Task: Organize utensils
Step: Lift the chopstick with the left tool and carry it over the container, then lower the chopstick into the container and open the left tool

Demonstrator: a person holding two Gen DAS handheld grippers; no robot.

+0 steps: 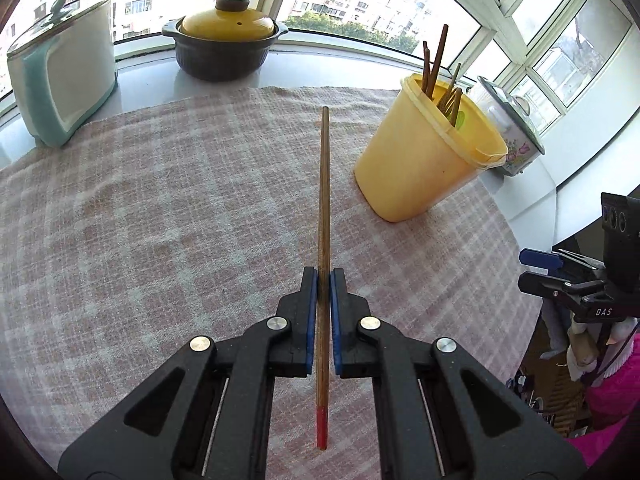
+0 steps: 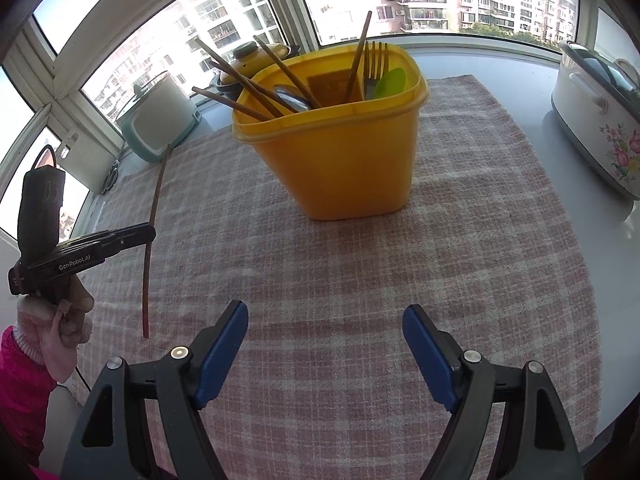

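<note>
Wide pink-and-white checked cloth [image 1: 160,208] covers the tabletop [image 2: 520,92], running right up toward the bay windows. At the back left, a white and teal pot [image 1: 64,76] with a glass lid, and beside it a dark casserole [image 1: 224,36] under its yellow lid. Off to the right edge, a white floral cooker [image 2: 600,120] sits on bare tabletop. Now the yellow utensil holder [image 2: 344,152], standing upright on the cloth, already stocked: brown chopsticks [image 2: 240,80] fanning out on one side, a spoon [image 2: 290,98] in among them, a fork [image 2: 375,66] and a green utensil [image 2: 390,82] in the other section. Right gripper [image 2: 324,344] hangs just short of the holder, blue pads spread wide, nothing between them. Left gripper [image 1: 324,284] is clamped tight on a single wooden chopstick [image 1: 324,184], held above the cloth, well apart from the holder, red tip pointing back toward the camera.
</note>
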